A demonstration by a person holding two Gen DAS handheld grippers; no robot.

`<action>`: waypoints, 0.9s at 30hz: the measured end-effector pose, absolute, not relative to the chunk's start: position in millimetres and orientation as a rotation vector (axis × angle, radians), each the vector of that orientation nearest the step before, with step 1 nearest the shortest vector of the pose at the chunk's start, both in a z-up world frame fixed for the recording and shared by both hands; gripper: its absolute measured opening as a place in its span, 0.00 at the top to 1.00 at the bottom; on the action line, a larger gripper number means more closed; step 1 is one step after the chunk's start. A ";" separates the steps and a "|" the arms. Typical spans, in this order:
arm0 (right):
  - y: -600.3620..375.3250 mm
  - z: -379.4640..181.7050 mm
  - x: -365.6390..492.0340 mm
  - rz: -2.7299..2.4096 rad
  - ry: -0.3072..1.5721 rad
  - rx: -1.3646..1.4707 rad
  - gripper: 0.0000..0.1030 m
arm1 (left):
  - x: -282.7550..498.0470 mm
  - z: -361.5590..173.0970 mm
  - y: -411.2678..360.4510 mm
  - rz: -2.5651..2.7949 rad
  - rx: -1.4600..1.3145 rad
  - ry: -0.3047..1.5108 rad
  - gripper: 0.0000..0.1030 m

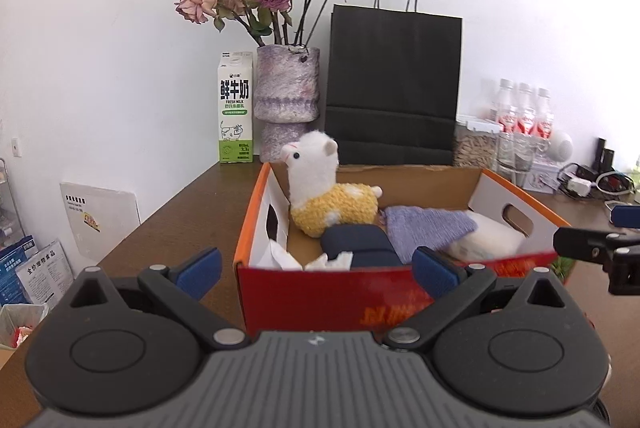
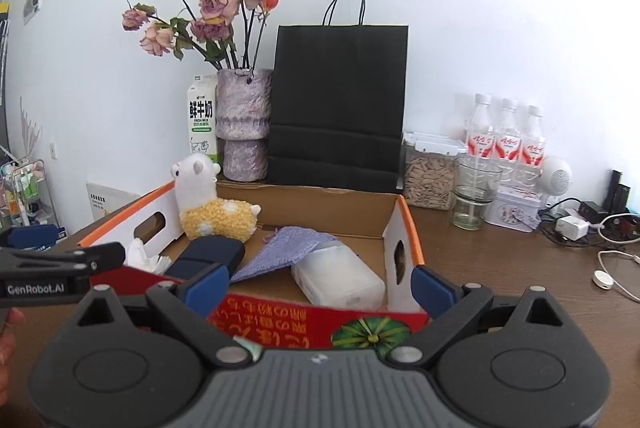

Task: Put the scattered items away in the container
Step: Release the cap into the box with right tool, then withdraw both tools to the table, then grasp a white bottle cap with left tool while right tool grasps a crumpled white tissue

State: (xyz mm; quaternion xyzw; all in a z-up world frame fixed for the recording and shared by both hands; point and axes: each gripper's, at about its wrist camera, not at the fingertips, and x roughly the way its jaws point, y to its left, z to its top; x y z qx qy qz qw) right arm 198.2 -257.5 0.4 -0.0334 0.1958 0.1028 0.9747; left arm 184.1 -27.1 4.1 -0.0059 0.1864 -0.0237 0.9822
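The left gripper has its blue pads wide apart and holds nothing; the right gripper is also wide open and empty. Both stand just before the near red wall of the open cardboard box with orange rims, which sits on the brown wooden counter.

Inside the box are a white plush alpaca with a yellow knitted body near the far left corner, a dark blue case, a lilac knitted cloth that lies partly over a white translucent plastic pack, and crumpled white tissue at the near left wall. The near wall cuts off the lower parts of the case and the tissue.

Behind the box stand a white and green milk carton, a purple mottled vase with dried roses and a black paper bag. To the right are three clear bottles with red labels, a clear jar of seeds, a glass and white cables. The wall behind is white
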 end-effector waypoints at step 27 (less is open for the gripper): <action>-285.4 -52.6 112.7 0.150 0.526 -0.033 0.05 | 125.6 -39.4 -42.2 -0.181 0.135 0.573 0.00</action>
